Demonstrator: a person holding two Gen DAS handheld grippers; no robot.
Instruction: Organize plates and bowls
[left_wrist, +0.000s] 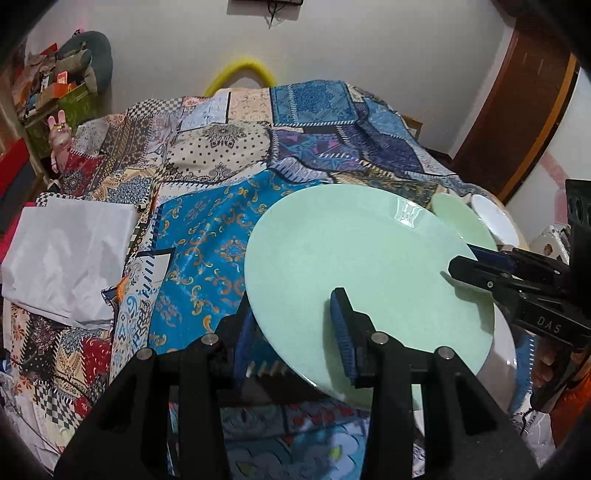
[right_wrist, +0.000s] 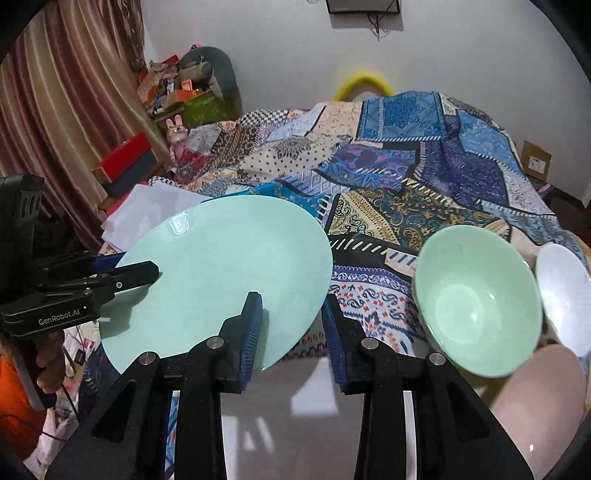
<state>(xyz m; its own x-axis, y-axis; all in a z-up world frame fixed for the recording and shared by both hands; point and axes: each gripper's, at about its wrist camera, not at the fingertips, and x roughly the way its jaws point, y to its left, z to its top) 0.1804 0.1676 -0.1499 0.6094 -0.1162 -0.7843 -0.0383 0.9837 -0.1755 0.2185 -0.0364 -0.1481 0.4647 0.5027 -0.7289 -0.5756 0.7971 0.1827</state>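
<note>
A large mint-green plate (left_wrist: 369, 266) is held tilted above the patterned cloth; it also shows in the right wrist view (right_wrist: 221, 273). My left gripper (left_wrist: 295, 332) straddles its near rim, one finger above and one below, and grips it. My right gripper (right_wrist: 291, 332) has one finger over the plate's rim and the other beside it, with a gap between; it shows from the side in the left wrist view (left_wrist: 476, 271). A mint-green bowl (right_wrist: 476, 299), a white bowl (right_wrist: 565, 291) and a pink bowl (right_wrist: 543, 406) stand at the right.
A white plate (right_wrist: 314, 413) lies under my right gripper. A folded white cloth (left_wrist: 70, 258) lies at the left on the patchwork bedspread (left_wrist: 229, 147). Boxes and clutter (right_wrist: 177, 96) stand by the far wall, next to a curtain (right_wrist: 66, 103).
</note>
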